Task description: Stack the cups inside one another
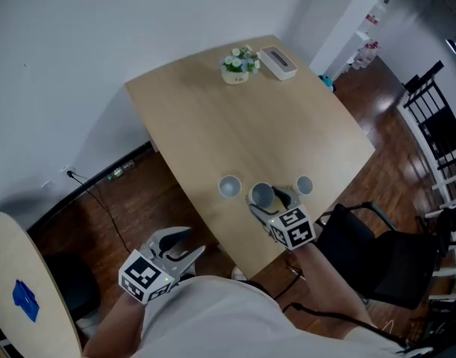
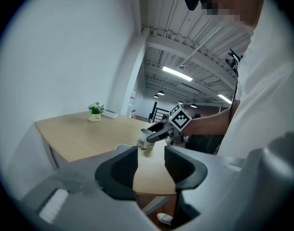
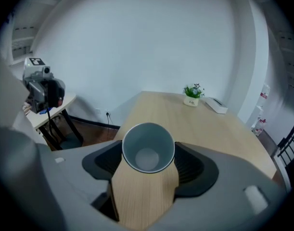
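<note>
Grey tapered cup (image 3: 147, 150) in right tool (image 3: 149, 163)

Print on cup (image 2: 144, 139) too small.

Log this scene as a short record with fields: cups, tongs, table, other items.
cups: three, none stacked
held cup: clamped in right tongs, tilted
second cup: upright on table, to the held cup's left in the head view
third cup: upright on table, to the held cup's right
left tongs: open, empty, off the table's near edge
other: flower pot and white box at the far end
</note>
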{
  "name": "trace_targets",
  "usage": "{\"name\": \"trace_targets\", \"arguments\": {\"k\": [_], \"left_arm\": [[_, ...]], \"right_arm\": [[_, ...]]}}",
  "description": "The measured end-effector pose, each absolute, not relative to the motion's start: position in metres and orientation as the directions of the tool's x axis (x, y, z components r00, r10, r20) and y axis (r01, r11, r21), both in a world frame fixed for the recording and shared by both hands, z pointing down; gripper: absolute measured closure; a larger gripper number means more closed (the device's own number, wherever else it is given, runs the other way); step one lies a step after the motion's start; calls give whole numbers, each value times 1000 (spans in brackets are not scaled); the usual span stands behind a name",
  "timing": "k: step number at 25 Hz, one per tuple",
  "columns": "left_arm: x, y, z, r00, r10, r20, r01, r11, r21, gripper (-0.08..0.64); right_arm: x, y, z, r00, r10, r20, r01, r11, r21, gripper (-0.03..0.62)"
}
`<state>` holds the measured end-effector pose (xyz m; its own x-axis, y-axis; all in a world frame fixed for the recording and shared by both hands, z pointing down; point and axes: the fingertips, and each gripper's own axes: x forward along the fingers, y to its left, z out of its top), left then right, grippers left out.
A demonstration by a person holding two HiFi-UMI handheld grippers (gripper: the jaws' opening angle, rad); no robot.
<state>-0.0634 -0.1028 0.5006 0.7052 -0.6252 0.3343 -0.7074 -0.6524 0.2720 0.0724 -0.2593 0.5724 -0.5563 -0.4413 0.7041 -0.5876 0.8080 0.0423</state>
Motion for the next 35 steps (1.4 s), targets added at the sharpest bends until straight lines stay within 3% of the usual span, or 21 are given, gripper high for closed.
{"name": "trace_targets", "arguments": {"k": [6,22,29,35], "left_arm": [[-78,-99,496,726,-611,314,-686,-672,278,374],[-135,-70,500,661,-667,343,-750,-597,284,374],[-119,-81,496,686,-648,332,-728,-625,284,374],[-65,-93,487,744,-598,298,-667,-691,279,374]], "right_arm": [[32,-267,545,-594,-453,665,-578,815,38,245],[-3,-283,604,-554,-428,714,-596,803,20,233],[10,-267,587,-580,-437,688,-605,796,-5,221],[61,-241,569,-578,-458,675,-626,780,-7,221]]}}
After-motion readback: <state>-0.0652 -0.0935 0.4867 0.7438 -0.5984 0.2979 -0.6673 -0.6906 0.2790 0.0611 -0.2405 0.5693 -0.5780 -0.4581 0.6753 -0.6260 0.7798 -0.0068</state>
